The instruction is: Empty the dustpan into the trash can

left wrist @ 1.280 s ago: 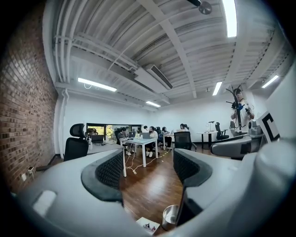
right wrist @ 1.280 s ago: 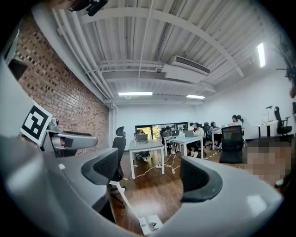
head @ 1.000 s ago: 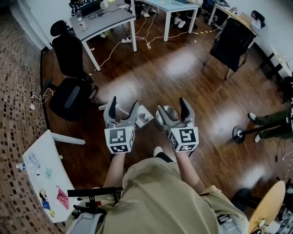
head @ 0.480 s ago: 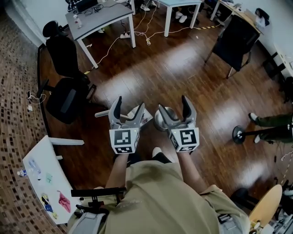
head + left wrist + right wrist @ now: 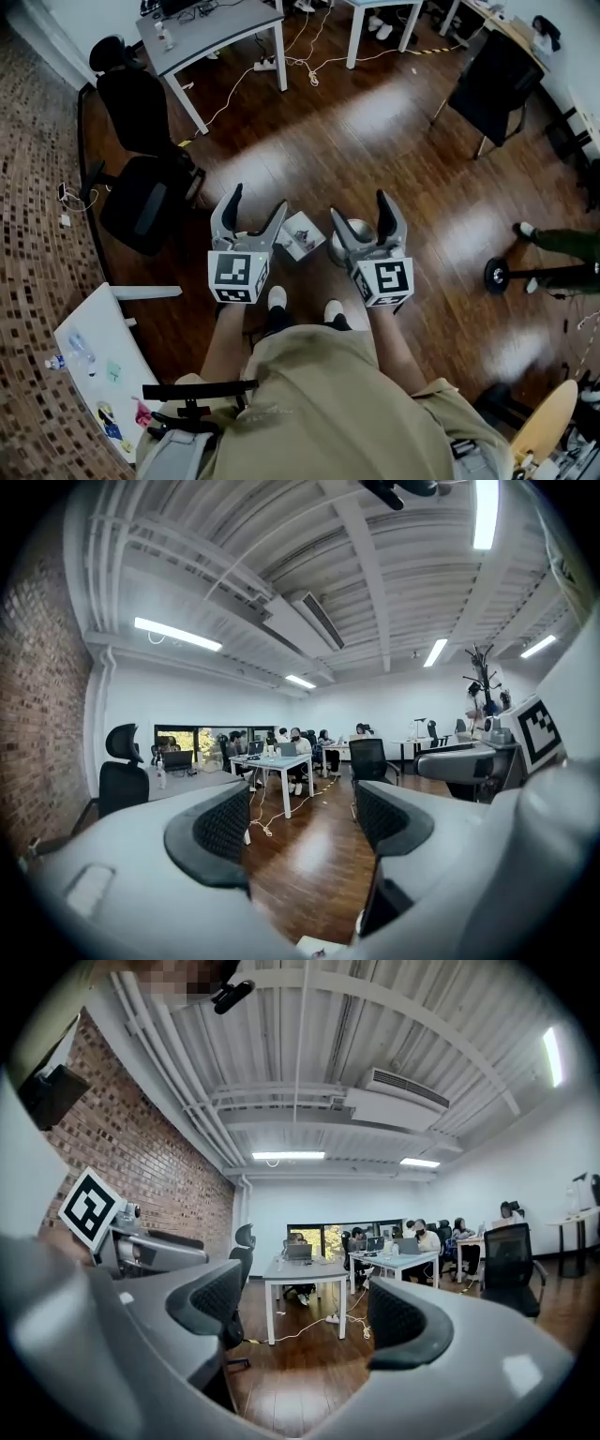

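Approach, seemingly; left gripper (image 5: 256, 201), right gripper (image 5: 358, 208) apart, empty. Next, likely: lower; clamp dustpan (image 5: 302, 234); tip into can (image 5: 359, 229).

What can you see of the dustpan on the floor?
The pale grey, plastic-looking flat dustpan lies on the dark wooden floor just ahead of the person's shoes. Small dark scraps sit in its tray. The open left tongs hide its left part; a shiny round metal trash can stands close on its right. The right tongs, also open, are clear of it; nothing grips it.
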The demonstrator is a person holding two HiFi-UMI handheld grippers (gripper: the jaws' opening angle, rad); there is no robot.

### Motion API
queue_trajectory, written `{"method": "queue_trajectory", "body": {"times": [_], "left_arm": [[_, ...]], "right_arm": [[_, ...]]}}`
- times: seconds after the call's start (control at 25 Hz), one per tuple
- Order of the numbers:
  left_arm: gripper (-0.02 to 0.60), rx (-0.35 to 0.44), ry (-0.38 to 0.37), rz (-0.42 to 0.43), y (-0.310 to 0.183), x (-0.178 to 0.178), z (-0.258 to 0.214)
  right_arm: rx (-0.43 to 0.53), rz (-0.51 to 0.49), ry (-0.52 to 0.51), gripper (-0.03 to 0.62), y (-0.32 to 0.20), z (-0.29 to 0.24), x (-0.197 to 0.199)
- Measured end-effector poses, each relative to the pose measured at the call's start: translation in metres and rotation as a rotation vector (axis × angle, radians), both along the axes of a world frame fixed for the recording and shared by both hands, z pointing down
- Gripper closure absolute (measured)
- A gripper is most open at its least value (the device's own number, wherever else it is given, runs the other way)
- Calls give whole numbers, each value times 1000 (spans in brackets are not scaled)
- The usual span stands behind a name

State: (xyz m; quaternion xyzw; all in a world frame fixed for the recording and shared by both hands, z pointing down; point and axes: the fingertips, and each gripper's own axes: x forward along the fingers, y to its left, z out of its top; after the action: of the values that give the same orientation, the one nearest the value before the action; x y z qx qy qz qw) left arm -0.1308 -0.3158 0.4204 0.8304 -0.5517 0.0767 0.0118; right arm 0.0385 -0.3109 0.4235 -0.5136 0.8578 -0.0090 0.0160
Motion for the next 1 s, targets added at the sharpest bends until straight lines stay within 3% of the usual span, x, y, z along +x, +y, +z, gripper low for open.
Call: {"method": "queue_trajectory", "body": {"times": [0.28, 0.48, 0.68, 0.88, 1.0], "left_arm": [[230, 22, -34, -37, -16, -92, -27], [232, -22, -101, 18, -21, -136, -30], [230, -154, -239, 175, -15, -145, -5], [193, -301, -472, 450, 6, -140, 34], [169, -387, -598, 547, 20, -142, 58]], "right_arm": [[-36, -56, -30, 187, -14, 9, -46], [-65, -92, -27, 187, -16, 19, -67], [-115, -107, -8, 187, -18, 36, -77], [-150, -115, -16, 187, -20, 46, -86], [-155, -112, -17, 187, -22, 47, -88]]}}
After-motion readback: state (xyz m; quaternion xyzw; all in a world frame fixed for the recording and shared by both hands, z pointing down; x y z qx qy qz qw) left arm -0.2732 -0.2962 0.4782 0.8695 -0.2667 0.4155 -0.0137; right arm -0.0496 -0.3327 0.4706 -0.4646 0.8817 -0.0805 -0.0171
